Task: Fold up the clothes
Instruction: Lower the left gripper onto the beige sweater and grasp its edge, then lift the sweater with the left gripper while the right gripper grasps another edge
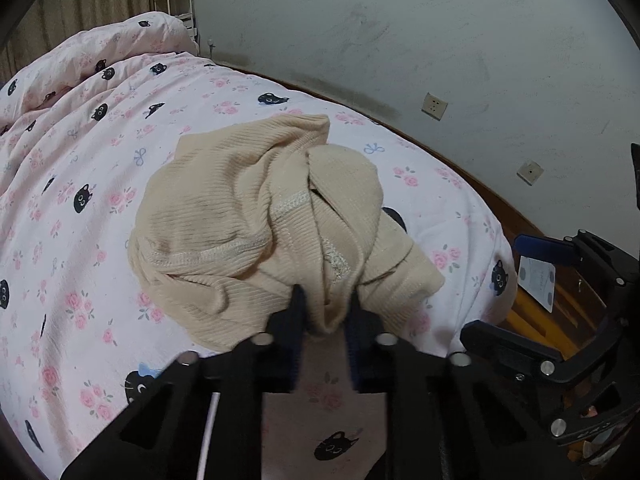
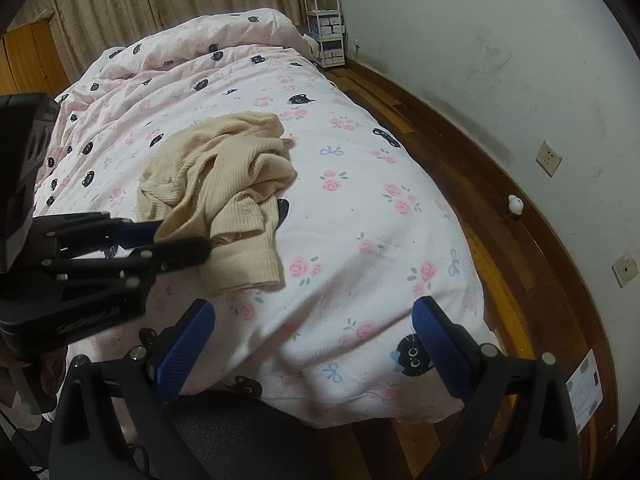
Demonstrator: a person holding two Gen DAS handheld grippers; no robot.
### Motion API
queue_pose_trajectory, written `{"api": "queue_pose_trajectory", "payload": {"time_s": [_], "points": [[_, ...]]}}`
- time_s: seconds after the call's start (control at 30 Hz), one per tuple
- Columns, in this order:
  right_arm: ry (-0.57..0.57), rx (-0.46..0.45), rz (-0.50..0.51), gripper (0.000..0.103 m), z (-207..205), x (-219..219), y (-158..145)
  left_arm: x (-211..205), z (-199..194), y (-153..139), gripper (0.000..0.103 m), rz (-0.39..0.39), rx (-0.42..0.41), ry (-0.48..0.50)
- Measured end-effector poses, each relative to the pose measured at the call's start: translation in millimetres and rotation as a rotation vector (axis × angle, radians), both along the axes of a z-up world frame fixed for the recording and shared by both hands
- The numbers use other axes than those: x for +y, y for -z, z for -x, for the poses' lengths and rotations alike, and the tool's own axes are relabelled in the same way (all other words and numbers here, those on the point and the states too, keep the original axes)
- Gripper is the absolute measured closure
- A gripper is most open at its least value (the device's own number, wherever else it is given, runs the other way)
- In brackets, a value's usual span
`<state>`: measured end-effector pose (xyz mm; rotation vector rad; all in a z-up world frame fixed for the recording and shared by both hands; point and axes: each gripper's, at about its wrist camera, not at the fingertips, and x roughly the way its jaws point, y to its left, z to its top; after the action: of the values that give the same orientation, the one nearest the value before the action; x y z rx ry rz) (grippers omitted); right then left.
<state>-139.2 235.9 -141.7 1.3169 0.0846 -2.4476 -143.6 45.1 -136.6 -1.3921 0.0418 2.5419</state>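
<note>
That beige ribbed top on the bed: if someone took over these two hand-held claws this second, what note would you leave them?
Left gripper: shut on a bunched fold at the near edge of the beige ribbed top.
Right gripper: open, empty, above the near end of the cat-and-rose duvet, apart from the top.
Top: crumpled in a heap on the duvet, seams showing.
Done: first grab only; no fold made.
Left: probably lift and spread it flat, take a second edge with the right gripper, then fold.

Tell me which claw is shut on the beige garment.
The left claw: its fingers pinch a fold of the beige ribbed garment. The right claw hangs open over the quilt, empty.
</note>
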Motion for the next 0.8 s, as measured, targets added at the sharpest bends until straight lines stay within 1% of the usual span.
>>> {"api": "queue_pose_trajectory", "payload": {"time_s": [0.2, 0.33, 0.43, 0.5, 0.63, 0.8], "points": [[-0.007, 0.008, 0.003, 0.003, -3.5, -2.2, -3.2, -7.3, -6.5, -18.6, 0.098, -0.017, 0.051, -0.022], [-0.015, 0.008, 0.013, 0.003, -5.4, -5.2, -5.8, -25.9, -10.9, -41.3, 0.099, -0.077, 0.09, -0.07], [-0.025, 0.009, 0.02, 0.003, -7.4, -9.9, -8.4, -45.8, -14.7, -58.0, 0.099, -0.12, 0.114, -0.117], [-0.032, 0.008, 0.025, 0.003, -8.2, -13.3, -9.4, -61.7, -19.9, -68.9, 0.099, -0.133, 0.136, -0.155], [-0.049, 0.01, 0.032, 0.003, -11.5, -22.8, -11.5, -96.6, -34.2, -84.9, 0.099, -0.144, 0.165, -0.236], [-0.082, 0.017, 0.033, 0.003, -19.2, -41.9, -13.2, -141.8, -62.1, -93.8, 0.099, -0.141, 0.187, -0.331]]}}
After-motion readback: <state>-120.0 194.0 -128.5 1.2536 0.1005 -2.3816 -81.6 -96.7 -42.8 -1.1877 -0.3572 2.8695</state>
